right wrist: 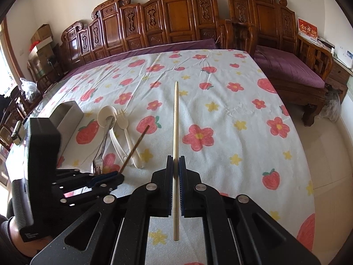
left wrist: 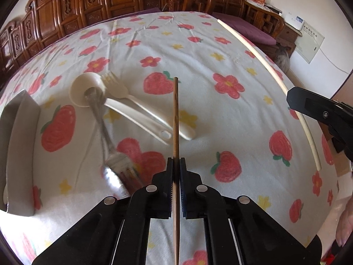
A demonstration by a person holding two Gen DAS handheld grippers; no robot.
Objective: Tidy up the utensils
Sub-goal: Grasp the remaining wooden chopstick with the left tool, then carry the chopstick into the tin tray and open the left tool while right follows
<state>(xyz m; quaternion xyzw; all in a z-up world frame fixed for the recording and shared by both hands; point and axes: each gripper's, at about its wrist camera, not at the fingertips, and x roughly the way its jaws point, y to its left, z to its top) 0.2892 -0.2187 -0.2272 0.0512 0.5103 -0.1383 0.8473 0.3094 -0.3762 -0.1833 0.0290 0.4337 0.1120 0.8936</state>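
My left gripper (left wrist: 175, 165) is shut on a brown chopstick (left wrist: 175, 119) that points forward over the floral tablecloth; it also shows in the right wrist view (right wrist: 119, 173). My right gripper (right wrist: 175, 163) is shut on a pale chopstick (right wrist: 175, 119), which appears as a long cream rod in the left wrist view (left wrist: 275, 75). On the cloth to the left lie a cream spoon (left wrist: 92, 90), a cream fork (left wrist: 123, 92) and a metal fork (left wrist: 106, 132), crossing each other. A grey metal holder (left wrist: 15, 145) stands at the far left.
The floral tablecloth (right wrist: 220, 110) covers the table. A carved wooden bench runs behind the table (right wrist: 167, 17). An armchair with a purple cushion (right wrist: 286, 66) stands at the right. Boxes and bags are stacked at the far left (right wrist: 39, 44).
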